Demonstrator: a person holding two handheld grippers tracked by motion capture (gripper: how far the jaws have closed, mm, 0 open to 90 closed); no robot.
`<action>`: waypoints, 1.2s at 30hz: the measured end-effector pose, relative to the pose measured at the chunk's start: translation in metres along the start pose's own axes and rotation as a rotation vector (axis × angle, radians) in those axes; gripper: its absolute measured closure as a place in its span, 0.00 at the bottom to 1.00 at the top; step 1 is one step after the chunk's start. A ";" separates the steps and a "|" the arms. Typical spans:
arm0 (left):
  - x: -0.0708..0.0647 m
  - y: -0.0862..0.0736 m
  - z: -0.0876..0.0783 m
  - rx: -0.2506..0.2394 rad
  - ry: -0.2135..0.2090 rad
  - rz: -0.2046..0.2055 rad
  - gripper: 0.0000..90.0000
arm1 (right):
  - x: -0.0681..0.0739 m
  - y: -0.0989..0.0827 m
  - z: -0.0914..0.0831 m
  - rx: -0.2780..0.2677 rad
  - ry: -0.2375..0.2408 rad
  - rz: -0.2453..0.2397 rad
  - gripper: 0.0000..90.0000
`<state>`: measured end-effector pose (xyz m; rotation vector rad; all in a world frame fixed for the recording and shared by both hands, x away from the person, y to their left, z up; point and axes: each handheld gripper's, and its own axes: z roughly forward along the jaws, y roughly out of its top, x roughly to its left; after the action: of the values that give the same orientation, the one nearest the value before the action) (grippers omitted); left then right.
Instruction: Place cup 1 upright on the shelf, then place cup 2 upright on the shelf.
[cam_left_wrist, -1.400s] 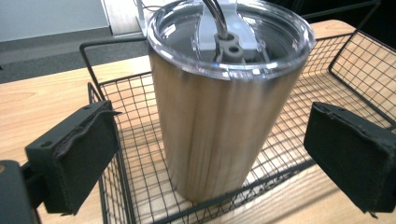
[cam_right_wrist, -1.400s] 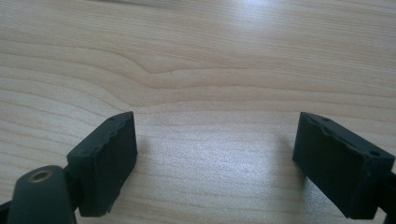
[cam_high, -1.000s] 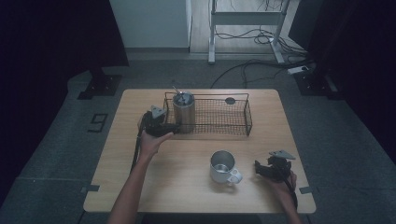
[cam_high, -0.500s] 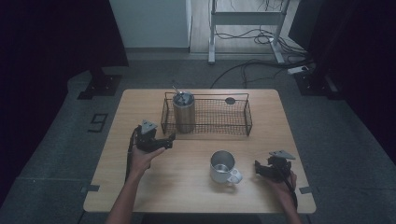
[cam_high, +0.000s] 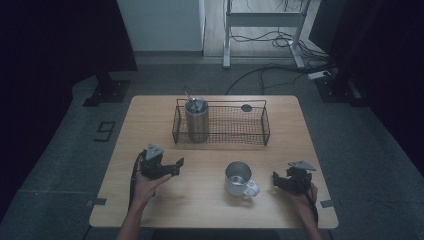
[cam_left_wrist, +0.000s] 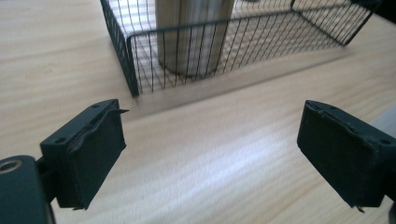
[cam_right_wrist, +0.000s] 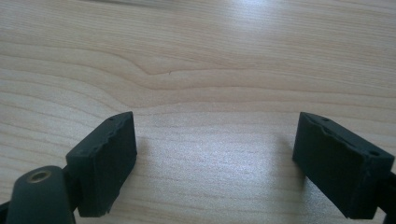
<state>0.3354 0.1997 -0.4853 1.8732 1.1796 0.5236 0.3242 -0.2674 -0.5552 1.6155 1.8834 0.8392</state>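
Table (cam_high: 165, 210): light wooden top, seen whole from the high view; dim floor and cables lie beyond it.
Wire basket (cam_high: 252, 131): black mesh, at the far middle of the table; in the left gripper view (cam_left_wrist: 233, 42) its near corner shows and its far end is cut off by the frame.
Steel tumbler (cam_high: 196, 121): upright inside the basket's left end, with a thin rod-like item rising from its top, too small to identify; in the left gripper view (cam_left_wrist: 194, 37) its top is cut off.
Dark round spot (cam_high: 246, 107): at the basket's far rim; hard to make out what it is.
Steel mug (cam_high: 238, 177): stands on the near half of the table, handle turned toward the right gripper, apart from both grippers.
Left hand (cam_high: 147, 185): forearm enters from the bottom edge, hand wrapped under the gripper body.
Left gripper (cam_high: 176, 166): near the left front of the table, aimed toward the basket; jaws spread wide with nothing between them (cam_left_wrist: 210, 154).
Right hand (cam_high: 301, 196): at the near right corner, mostly hidden under its gripper.
Right gripper (cam_high: 276, 180): points left toward the mug; jaws wide apart and empty over bare wood (cam_right_wrist: 215, 158).
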 end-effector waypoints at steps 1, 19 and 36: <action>0.000 -0.003 0.000 0.006 0.001 0.002 0.08 | 0.000 0.000 0.000 0.000 0.000 0.000 0.15; -0.007 -0.019 0.005 0.054 -0.004 -0.002 0.08 | -0.002 -0.001 -0.003 -0.015 0.031 0.019 0.15; -0.009 -0.022 0.005 0.069 -0.028 -0.011 0.08 | 0.006 0.012 -0.030 -0.102 0.123 0.049 0.15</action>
<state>0.3226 0.1939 -0.5052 1.9249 1.2029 0.4547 0.3098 -0.2644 -0.5260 1.5857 1.8575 1.0592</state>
